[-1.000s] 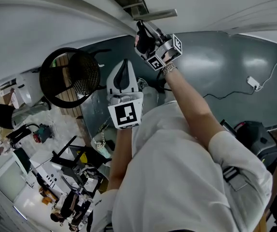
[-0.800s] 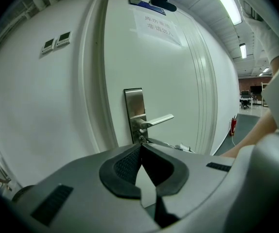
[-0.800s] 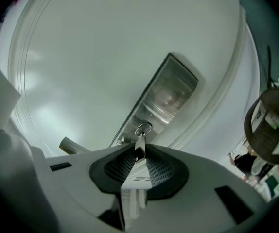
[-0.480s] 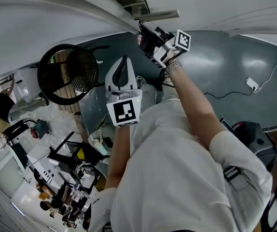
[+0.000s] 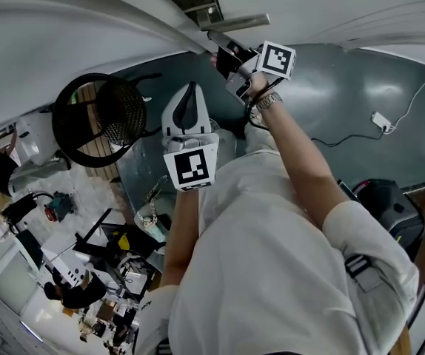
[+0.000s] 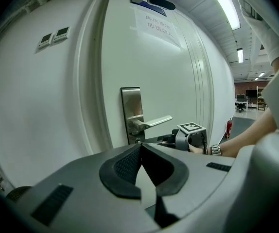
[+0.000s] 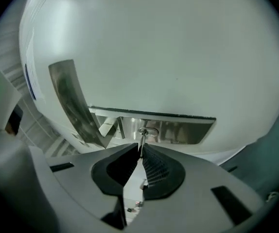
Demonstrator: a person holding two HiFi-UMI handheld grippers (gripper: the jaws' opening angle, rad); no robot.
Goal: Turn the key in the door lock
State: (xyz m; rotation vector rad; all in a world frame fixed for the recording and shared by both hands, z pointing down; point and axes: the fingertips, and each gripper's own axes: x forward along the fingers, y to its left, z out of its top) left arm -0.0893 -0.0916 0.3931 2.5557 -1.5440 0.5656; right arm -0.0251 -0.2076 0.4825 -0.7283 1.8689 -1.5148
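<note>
Pinching the key in the lock plate under the door handle, the right gripper has just been closing its jaws; the left gripper is closed, empty.

White short-sleeved shirt, silver metal wristwatch — pale grey left gripper and right gripper, black-padded, carrying black-and-white square-marker cubes.

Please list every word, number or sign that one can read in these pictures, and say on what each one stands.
Paper sheet on the door: two lines of print, too blurred to read.
Upper marker cube and lower marker cube: black-and-white square patterns, no words or numbers.
No text anywhere is sharp enough to quote.
</note>
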